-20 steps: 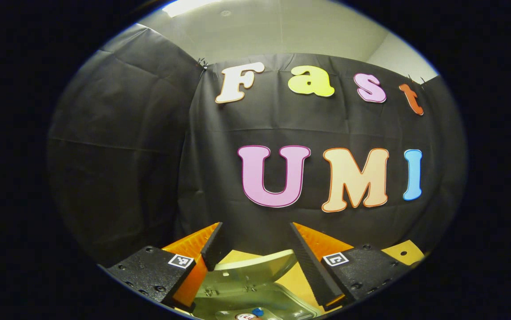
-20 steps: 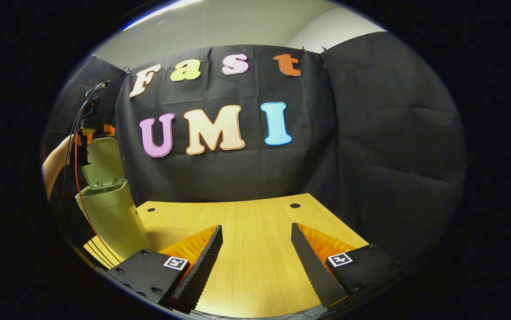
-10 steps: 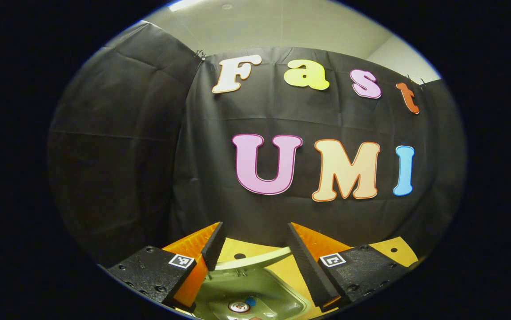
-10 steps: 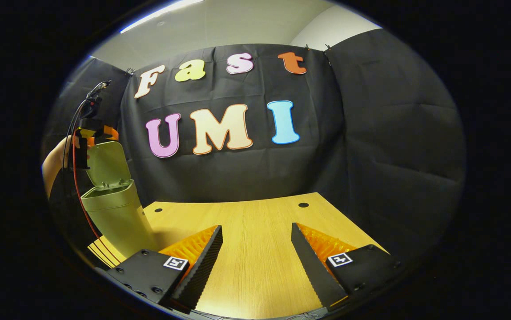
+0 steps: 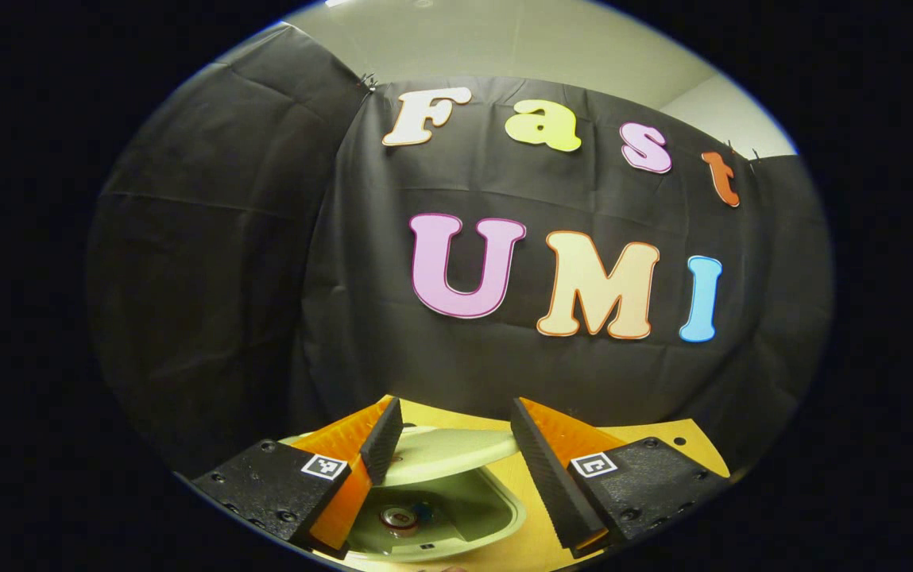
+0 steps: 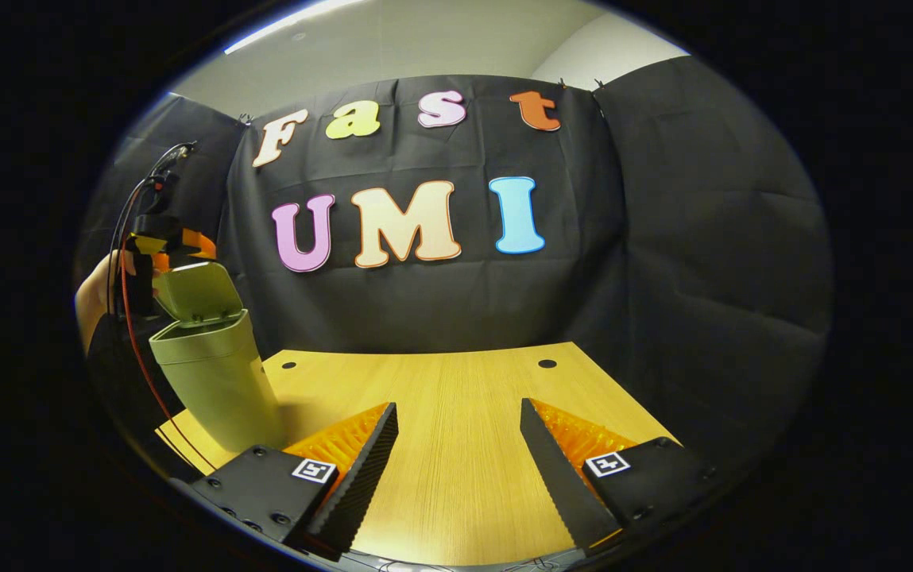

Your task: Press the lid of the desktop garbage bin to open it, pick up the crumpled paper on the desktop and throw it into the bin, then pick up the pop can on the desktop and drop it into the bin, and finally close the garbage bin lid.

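In the right gripper view the pale green bin stands at the table's left end with its lid tilted about halfway down. My left gripper, held by a hand, rests against the lid's raised edge from behind. Seen from the left gripper view, the left gripper is open and the lid lies flat-on between its fingers. Under the lid, in the bin's mouth, shows the pop can's top. My right gripper hovers open over the wooden table, holding nothing.
The black cloth wall closes the booth behind and on both sides. Two small round holes sit near the table's far edge. A red cable hangs from the left gripper beside the bin.
The lid has swung down from nearly upright to about half shut, with the left gripper following it down. The right gripper has barely shifted.
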`<state>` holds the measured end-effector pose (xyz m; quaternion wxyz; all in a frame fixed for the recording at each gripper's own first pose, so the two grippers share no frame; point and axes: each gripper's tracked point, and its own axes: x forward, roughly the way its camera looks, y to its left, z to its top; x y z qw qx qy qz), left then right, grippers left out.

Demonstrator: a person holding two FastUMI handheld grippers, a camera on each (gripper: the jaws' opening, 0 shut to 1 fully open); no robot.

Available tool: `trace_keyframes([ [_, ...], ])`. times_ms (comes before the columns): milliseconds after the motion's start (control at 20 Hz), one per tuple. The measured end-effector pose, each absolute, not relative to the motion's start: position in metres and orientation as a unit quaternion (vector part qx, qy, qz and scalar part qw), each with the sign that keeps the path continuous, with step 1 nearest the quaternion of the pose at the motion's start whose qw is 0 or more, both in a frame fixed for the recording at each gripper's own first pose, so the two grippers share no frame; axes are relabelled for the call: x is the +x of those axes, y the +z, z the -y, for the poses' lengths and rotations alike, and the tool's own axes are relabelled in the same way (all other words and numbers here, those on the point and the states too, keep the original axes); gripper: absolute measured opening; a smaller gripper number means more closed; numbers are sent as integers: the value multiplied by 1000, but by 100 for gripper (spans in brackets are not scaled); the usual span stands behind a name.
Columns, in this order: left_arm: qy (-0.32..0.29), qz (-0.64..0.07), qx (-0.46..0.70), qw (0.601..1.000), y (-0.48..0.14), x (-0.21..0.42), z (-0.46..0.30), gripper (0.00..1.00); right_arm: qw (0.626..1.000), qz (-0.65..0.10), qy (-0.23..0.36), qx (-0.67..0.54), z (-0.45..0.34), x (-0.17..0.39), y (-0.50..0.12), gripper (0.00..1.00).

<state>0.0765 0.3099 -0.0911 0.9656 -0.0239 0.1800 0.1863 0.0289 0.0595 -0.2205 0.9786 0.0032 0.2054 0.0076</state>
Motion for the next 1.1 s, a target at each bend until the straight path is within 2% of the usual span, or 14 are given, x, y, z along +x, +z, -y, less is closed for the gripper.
trace_keyframes([
  [50,191,-182,-21,965,-94,73,-311,89,978,-207,9,4,-59,27,-223,98],
  [200,206,-197,-1,959,-111,63,-316,87,977,-214,10,4,-57,24,-225,98],
  [250,211,-200,2,957,-115,59,-318,89,977,-214,10,3,-57,22,-226,98],
  [350,219,-212,5,952,-129,53,-320,87,976,-216,10,3,-55,21,-227,98],
  [550,221,-243,-4,945,-157,38,-319,91,975,-220,11,4,-53,18,-229,98],
  [800,210,-301,15,930,-194,23,-318,88,973,-228,23,-11,-58,20,-233,98],
  [850,198,-283,42,937,-187,29,-317,92,973,-229,27,-8,-61,20,-234,98],
  [950,201,-287,37,936,-196,23,-323,88,972,-231,35,-9,-66,23,-239,98],
  [1050,198,-266,32,943,-192,26,-321,90,971,-235,42,-4,-69,23,-245,98],
  [1100,192,-258,30,946,-191,25,-319,90,970,-238,45,5,-72,24,-248,94],
])
